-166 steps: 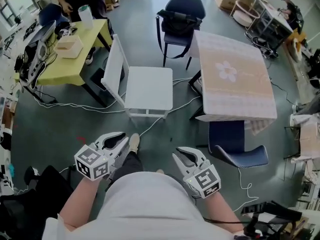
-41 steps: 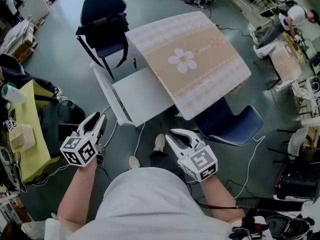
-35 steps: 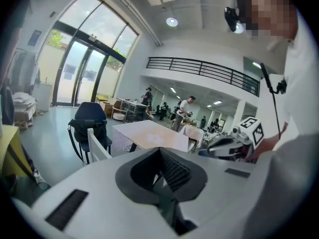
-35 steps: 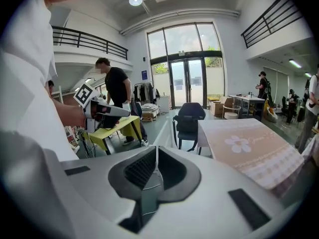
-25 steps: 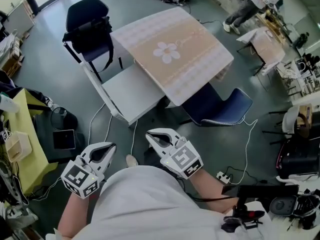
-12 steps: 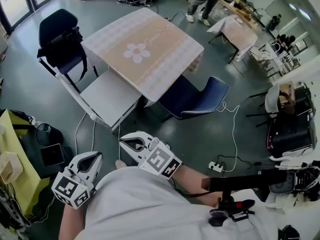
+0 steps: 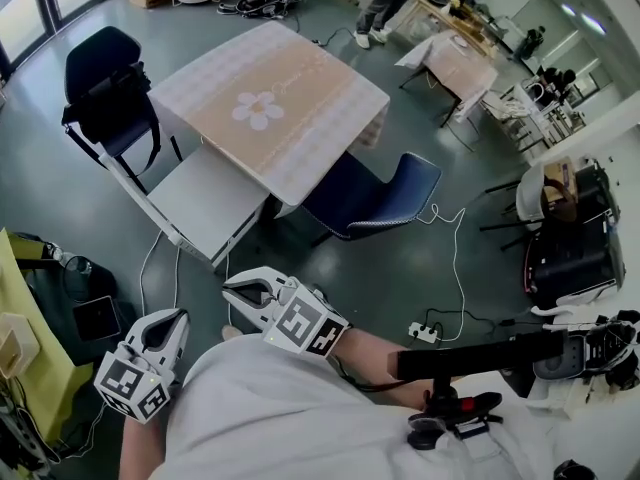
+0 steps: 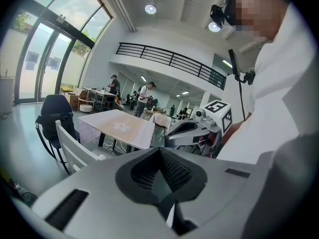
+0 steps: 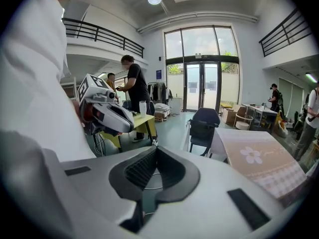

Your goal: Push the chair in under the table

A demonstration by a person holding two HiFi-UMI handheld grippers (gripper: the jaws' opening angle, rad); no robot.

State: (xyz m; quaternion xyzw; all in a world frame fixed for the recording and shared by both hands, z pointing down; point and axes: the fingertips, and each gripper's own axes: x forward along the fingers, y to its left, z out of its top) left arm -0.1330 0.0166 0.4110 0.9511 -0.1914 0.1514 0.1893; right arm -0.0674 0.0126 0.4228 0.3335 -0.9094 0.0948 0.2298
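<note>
The white chair (image 7: 195,203) stands at the table's (image 7: 265,98) left side, its seat tucked partly beneath the flower-print cloth. Neither gripper touches it. Both are held close to my body at the bottom of the head view. My left gripper (image 7: 165,320) is shut and holds nothing. My right gripper (image 7: 238,290) is also shut and holds nothing. In the left gripper view its jaws (image 8: 162,151) meet, with the white chair (image 8: 70,146) and the table (image 8: 119,126) beyond them. In the right gripper view the jaws (image 9: 155,151) are closed together, and the table (image 9: 259,163) lies at the right.
A blue chair (image 7: 375,193) sits at the table's near right side. At the far left is a dark chair with a bag (image 7: 105,88). A power strip and cables (image 7: 420,330) lie on the floor. A yellow table (image 7: 12,303) is at the left edge, with more tables and people behind.
The view has swung, so the table and chairs slid up and left in the head view. Both grippers drew back from the white chair toward my body and stayed shut.
</note>
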